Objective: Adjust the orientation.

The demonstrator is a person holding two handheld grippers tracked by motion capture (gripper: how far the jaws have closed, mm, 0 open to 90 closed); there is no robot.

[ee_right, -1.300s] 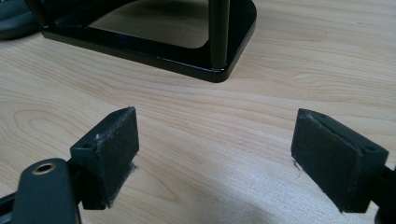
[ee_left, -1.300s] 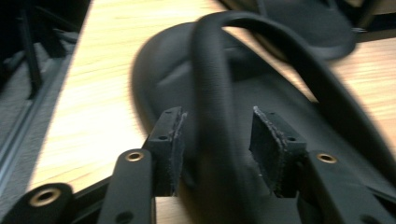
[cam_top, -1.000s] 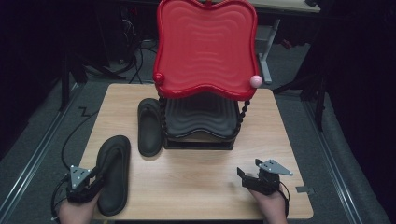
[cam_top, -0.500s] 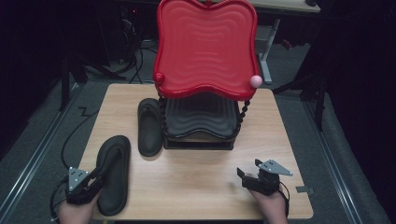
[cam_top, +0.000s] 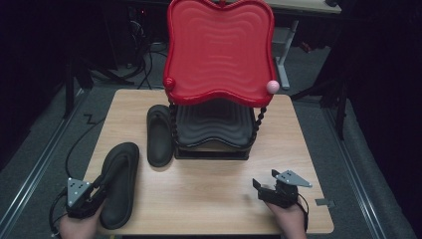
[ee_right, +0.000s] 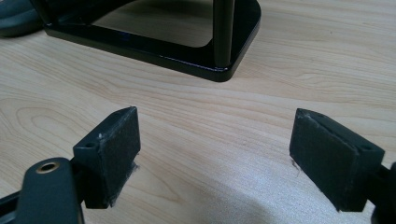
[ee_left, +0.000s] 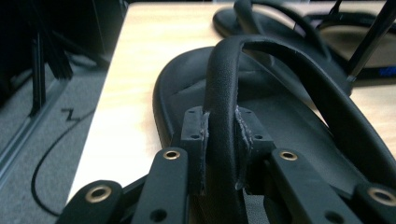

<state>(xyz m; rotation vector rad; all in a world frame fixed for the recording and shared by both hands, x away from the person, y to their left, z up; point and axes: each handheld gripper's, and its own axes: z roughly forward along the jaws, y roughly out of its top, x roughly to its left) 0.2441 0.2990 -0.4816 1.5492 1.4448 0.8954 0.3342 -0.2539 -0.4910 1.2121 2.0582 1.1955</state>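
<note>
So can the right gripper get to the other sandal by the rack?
Probably yes. The right gripper is open and empty, with bare table between it and the sandal; the rack stands beside it, not across.

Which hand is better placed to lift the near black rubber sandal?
Left: the left tool is already shut on the strap of the near black rubber sandal. The right tool is open over bare wooden table.
</note>
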